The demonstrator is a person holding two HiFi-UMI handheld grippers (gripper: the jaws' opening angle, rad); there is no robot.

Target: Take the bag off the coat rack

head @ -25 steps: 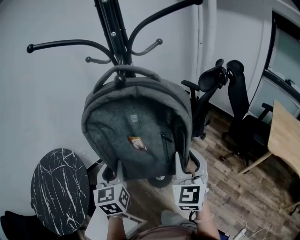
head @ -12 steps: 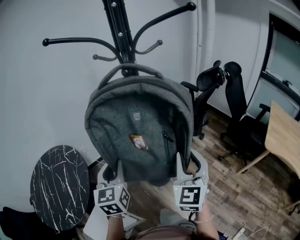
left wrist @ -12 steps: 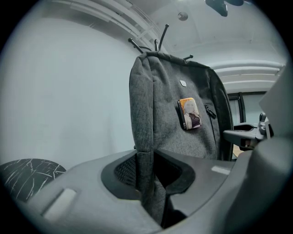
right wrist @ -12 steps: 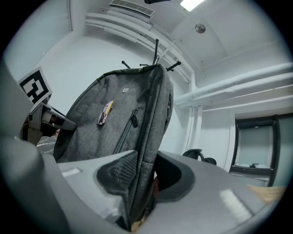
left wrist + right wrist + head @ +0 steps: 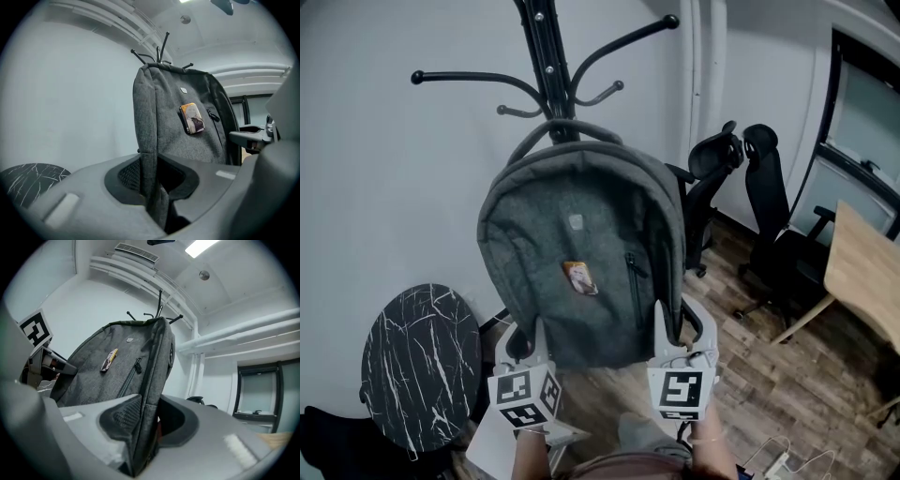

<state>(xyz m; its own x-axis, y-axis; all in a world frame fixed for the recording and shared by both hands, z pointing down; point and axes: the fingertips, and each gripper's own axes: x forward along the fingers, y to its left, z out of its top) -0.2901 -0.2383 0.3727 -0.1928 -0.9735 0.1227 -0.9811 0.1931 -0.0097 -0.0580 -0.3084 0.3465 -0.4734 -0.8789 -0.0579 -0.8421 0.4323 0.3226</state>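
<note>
soft, likely light bag (image 5: 581, 253); left tongs (image 5: 523, 343), jaws just been closing, and right tongs (image 5: 681, 332) pinch its 7 and 5 o'clock corners.

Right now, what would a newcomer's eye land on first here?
A big grey backpack fills the middle, pinched at its bottom corners by the left hand-held gripper, whose jaws have just been closing on it, and the right hand-held gripper. Behind its top stands a black coat rack; a round marble-patterned table sits lower left.
</note>
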